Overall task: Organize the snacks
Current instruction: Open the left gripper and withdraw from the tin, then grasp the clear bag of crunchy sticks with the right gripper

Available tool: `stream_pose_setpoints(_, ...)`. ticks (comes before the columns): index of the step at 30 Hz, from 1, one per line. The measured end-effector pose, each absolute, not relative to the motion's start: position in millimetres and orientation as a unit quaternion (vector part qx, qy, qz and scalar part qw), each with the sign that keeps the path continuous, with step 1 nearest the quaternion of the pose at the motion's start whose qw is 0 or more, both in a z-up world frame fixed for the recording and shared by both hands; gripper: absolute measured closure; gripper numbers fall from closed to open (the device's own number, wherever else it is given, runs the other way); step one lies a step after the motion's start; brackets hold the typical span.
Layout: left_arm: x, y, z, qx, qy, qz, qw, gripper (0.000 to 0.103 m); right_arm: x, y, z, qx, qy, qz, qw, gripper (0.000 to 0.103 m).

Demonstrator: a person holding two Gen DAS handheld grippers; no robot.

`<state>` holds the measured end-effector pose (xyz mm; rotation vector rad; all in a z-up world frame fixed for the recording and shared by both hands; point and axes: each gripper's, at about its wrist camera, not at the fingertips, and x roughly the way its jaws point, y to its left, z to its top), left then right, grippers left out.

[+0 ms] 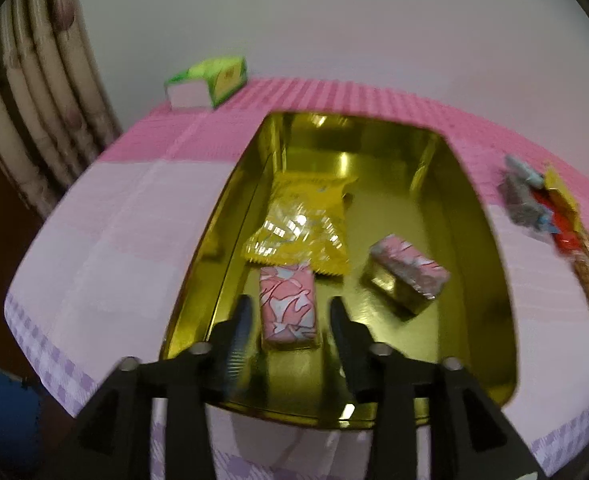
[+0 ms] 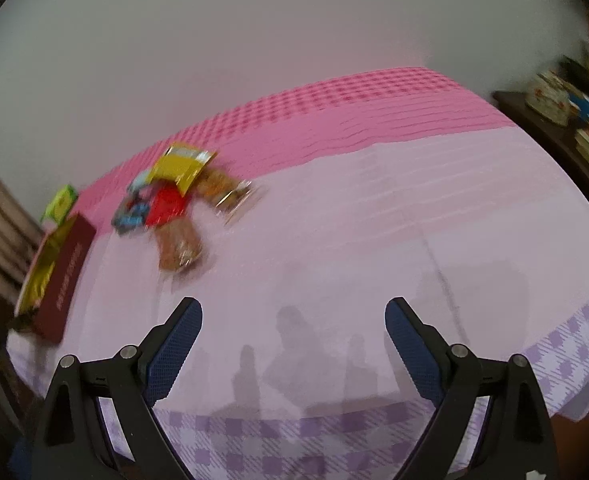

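The left claw (image 1: 290, 320) hangs over the near end of the gold tin (image 1: 490, 280), fingers apart on either side of a pink wrapped snack (image 1: 288, 306) that lies on the tin floor; whether they touch it is unclear. A second pink snack (image 1: 408, 274) and a yellow packet (image 1: 298, 232) also lie inside. Dropping lower risks scraping a finger on the near rim or nudging the yellow packet, which touches the pink snack's far end. The tin's right half gives free room. The right claw (image 2: 294, 334) hovers wide open and empty above bare surface (image 2: 374, 240); the remaining snack pile (image 2: 174, 204) lies well apart, up-left, near the tin wall.
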<state>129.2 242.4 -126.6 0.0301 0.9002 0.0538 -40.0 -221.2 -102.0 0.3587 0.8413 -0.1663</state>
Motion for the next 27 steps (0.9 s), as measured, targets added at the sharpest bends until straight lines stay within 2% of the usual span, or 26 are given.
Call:
stream_pose_setpoints(2,121,237,-119,0.026,0.415,0.008,0.909,0.041,-36,-211,-107,0.155,0.415,-0.069,0.894,0.011)
stream_pose_setpoints(12,41,229,-44,-0.005,0.325,-0.046,0.944,0.040,28,-140,-120,0.034,0.444,0.001,0.896,0.011)
stream_pose_setpoints(15,9,225,-38,-0.010,0.313,-0.070,0.947,0.040,50,-134,-125,0.020,0.448,0.000,0.894,0.011)
stream_pose_setpoints(19,-25,227,-54,-0.031,0.336,-0.090,0.937,0.040,77,-126,-130,0.003,0.454,0.019,0.891,0.012)
stream_pose_setpoints(25,-39,224,-59,-0.039,0.336,-0.104,0.935,0.040,101,-130,-137,0.016,0.462,-0.002,0.887,0.024)
stream_pose_setpoints(27,-38,223,-58,-0.039,0.333,-0.109,0.936,0.040,107,-124,-137,-0.002,0.464,-0.012,0.886,0.034)
